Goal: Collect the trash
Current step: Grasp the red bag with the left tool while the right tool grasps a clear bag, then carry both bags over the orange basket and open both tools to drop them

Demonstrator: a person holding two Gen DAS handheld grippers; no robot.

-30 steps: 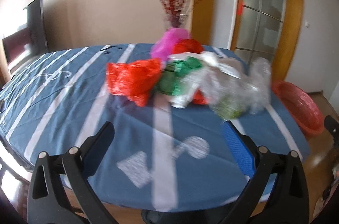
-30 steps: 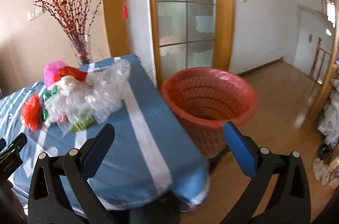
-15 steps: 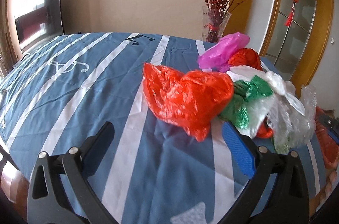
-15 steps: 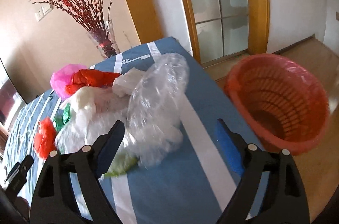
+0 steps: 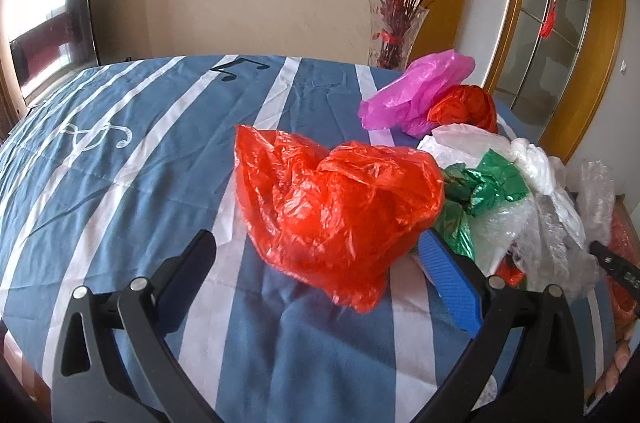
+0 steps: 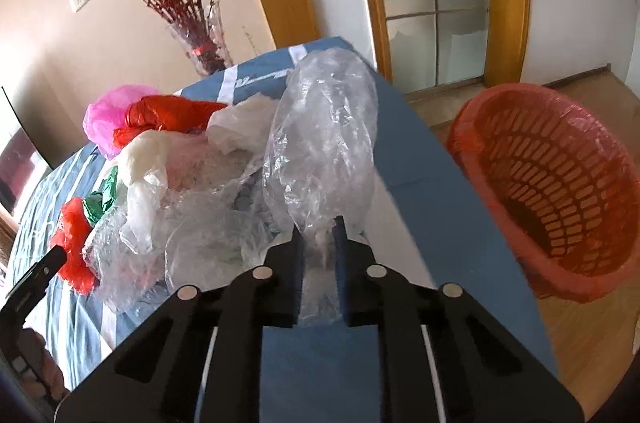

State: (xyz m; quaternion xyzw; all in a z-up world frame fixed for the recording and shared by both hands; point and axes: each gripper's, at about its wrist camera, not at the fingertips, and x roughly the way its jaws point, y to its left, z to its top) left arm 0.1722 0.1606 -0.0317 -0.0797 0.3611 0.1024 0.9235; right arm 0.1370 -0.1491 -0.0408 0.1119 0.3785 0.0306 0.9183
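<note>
A heap of plastic trash lies on the blue striped tablecloth (image 5: 140, 143). In the left wrist view a crumpled red-orange bag (image 5: 332, 207) sits between the wide-apart fingers of my open left gripper (image 5: 316, 237), and the pads do not press on it. Behind it lie a green bag (image 5: 492, 183), a white bag (image 5: 472, 143) and a pink bag (image 5: 420, 91). In the right wrist view my right gripper (image 6: 319, 225) is closing, and its pads pinch the lower end of a clear plastic bag (image 6: 324, 143).
A red plastic basket (image 6: 552, 191) stands on the wooden floor beside the table's right edge. A glass vase (image 5: 394, 35) with red branches stands at the far end of the table. A dark screen (image 5: 52, 23) is at the far left wall.
Both grippers have moved in on the heap. The right gripper's jaws went from wide open to pinched on the clear bag. The left gripper stayed open and now straddles the red-orange bag.
</note>
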